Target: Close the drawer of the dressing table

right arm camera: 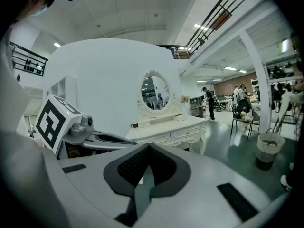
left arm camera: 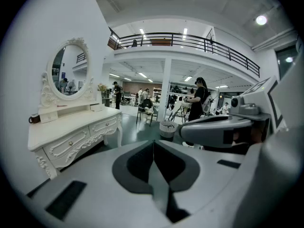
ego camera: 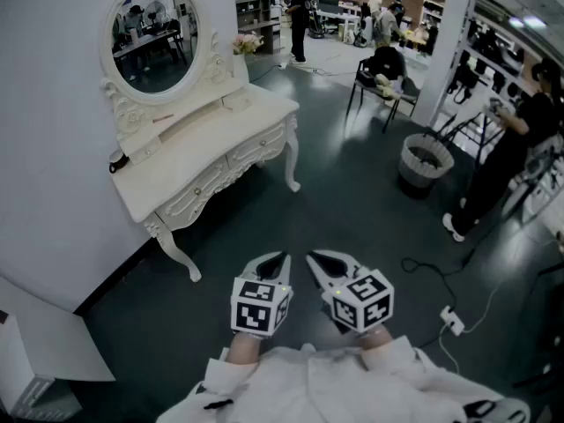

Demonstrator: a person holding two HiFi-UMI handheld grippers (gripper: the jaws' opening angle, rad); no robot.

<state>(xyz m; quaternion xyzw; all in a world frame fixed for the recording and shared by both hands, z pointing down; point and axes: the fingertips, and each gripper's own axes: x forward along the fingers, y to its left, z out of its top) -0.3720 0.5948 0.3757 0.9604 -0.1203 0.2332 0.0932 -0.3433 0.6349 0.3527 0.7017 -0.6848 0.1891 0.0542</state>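
The white dressing table [ego camera: 204,144] with an oval mirror [ego camera: 157,38] stands against the wall at the left, some way ahead of me across the dark floor. Its two front drawers [ego camera: 257,147] [ego camera: 196,192] look flush with the carved front. The table also shows in the left gripper view [left arm camera: 71,127] and in the right gripper view [right arm camera: 175,126]. My left gripper [ego camera: 283,258] and right gripper [ego camera: 311,256] hang side by side close to my body, both shut and empty, pointing toward the table. Their jaws meet with nothing between them [left arm camera: 153,144] [right arm camera: 148,147].
A wire waste bin [ego camera: 426,161] and a black chair [ego camera: 383,77] stand to the right of the table. A person in black [ego camera: 515,144] stands at the right edge. A power strip [ego camera: 451,320] with cables lies on the floor. A white panel [ego camera: 44,342] juts out at the lower left.
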